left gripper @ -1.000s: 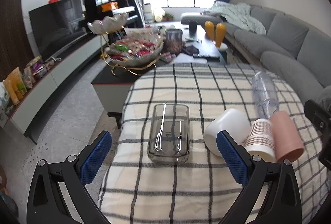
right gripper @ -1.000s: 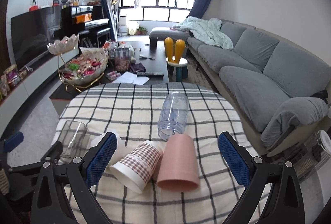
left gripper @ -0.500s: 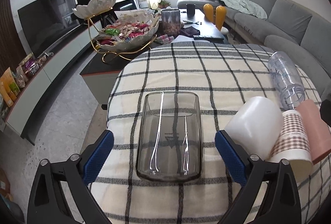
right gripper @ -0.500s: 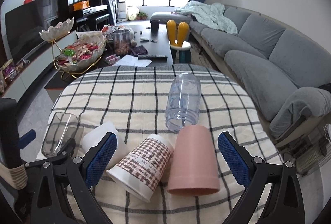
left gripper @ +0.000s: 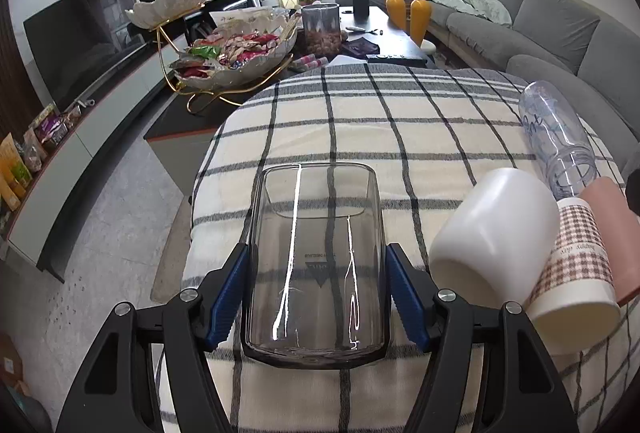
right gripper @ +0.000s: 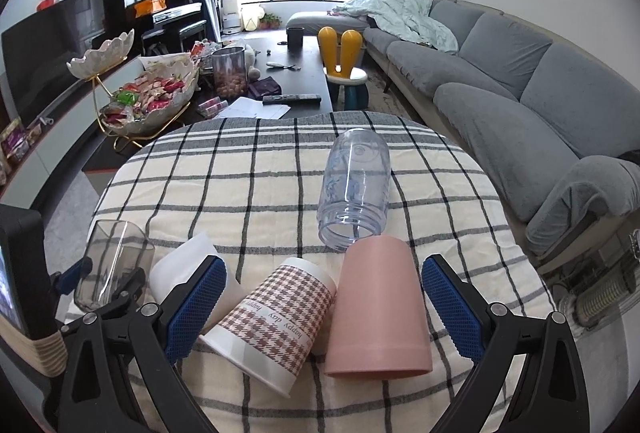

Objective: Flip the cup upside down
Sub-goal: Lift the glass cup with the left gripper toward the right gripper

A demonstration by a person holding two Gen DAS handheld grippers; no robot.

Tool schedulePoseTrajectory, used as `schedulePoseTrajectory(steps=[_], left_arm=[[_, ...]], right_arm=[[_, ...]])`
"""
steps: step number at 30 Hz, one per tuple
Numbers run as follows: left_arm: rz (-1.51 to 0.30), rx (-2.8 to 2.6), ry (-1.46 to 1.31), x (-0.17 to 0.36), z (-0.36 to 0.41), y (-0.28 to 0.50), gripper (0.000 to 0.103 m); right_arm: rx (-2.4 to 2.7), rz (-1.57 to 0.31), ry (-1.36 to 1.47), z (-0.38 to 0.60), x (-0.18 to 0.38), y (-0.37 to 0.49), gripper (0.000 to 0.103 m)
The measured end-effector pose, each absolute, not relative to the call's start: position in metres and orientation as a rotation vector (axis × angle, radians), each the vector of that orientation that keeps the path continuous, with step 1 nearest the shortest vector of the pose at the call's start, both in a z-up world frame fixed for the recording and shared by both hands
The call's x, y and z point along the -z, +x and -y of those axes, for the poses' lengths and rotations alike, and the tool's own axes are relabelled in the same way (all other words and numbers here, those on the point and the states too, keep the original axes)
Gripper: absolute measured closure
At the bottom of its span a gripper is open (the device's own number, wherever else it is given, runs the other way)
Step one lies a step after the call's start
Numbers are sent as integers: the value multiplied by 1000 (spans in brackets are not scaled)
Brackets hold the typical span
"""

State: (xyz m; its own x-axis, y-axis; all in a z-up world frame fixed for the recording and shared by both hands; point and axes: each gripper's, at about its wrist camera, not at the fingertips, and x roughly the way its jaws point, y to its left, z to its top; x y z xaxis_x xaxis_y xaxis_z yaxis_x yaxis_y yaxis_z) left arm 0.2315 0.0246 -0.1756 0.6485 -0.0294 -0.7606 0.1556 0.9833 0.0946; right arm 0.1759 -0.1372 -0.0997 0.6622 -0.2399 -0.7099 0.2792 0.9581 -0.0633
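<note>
A clear smoky glass cup (left gripper: pixel 316 265) lies on its side on the checked tablecloth (left gripper: pixel 360 125). My left gripper (left gripper: pixel 316 293) is shut on it, blue pads against both its sides. The same cup shows at the left of the right wrist view (right gripper: pixel 110 265). My right gripper (right gripper: pixel 320 309) is open above a houndstooth paper cup (right gripper: pixel 276 317) and a pink cup (right gripper: pixel 378 309), both lying on their sides. It touches neither.
A white cup (left gripper: pixel 492 233) lies right of the glass cup, and a clear plastic bottle (right gripper: pixel 354 189) lies further back. The table's left edge drops to the floor. A coffee table with a snack bowl (left gripper: pixel 236 61) stands beyond, a grey sofa (right gripper: pixel 520 81) to the right.
My left gripper moved forward around the glass cup and closed on its sides. My right gripper moved slightly closer to the pink and houndstooth cups and stayed open.
</note>
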Motion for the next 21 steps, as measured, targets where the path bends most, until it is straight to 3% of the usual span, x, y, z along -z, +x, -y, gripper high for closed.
schedulePoseTrajectory(steps=[21], left_arm=[[-871,167,136,119,29,101,36]], right_arm=[[314,-818,53,200,61,63,4]])
